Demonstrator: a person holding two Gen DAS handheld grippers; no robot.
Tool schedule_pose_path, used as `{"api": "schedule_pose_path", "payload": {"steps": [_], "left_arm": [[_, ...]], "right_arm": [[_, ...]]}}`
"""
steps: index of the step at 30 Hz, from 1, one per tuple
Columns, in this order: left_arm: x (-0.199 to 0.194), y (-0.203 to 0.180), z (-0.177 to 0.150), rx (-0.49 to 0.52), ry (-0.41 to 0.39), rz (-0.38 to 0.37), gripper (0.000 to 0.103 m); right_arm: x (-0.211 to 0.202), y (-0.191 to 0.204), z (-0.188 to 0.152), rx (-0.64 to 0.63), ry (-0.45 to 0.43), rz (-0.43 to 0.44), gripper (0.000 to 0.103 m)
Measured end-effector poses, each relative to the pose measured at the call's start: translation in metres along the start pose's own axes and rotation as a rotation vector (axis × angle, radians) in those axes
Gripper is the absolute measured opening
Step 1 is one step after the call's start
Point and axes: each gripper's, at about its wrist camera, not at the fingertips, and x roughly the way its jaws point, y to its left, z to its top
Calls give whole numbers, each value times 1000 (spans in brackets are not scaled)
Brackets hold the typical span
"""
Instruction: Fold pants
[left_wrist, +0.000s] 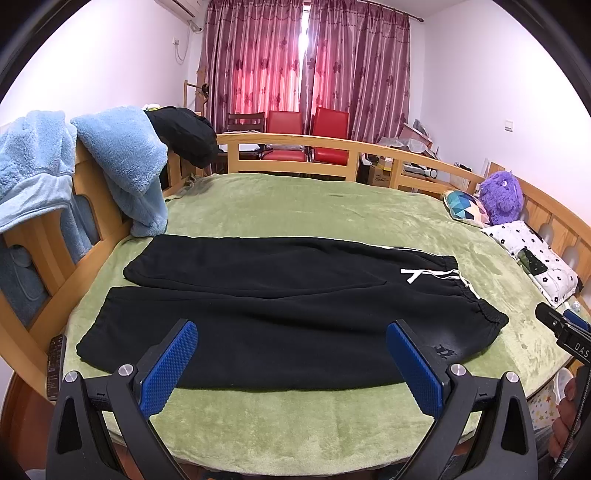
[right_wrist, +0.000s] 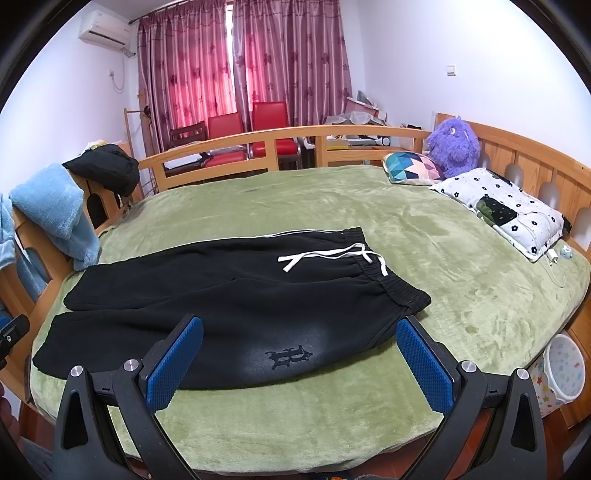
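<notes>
Green plush blanket covers the bed ahead of both tools and gives a broad, flat, soft base for folding. On it the black pants lie spread flat, just beyond the tips of my left hand-held gripper and my right hand-held gripper. I judge they were laid out this way so that both legs can be reached from the near edge. Their long axis runs crosswise to both tools: the elastic waistband points right, the leg cuffs point left, and the two legs lie side by side, one nearer and one farther. A white drawstring lies loose on the waist end, ahead and right of the right tool; a dark logo sits on the near leg, between that tool's blue pads. Both tools have their jaws spread wide, hold nothing, and hover short of the cloth. No fold is yet made; I judge the near outer seam to be the likely first grasp.
</notes>
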Motion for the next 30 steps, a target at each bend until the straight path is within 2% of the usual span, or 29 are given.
{"api": "schedule_pose_path", "payload": {"steps": [30], "left_arm": [[-3,0,3,-14,0,-18,103]], "right_arm": [[6,14,-4,-17,-4,-3,103]]}}
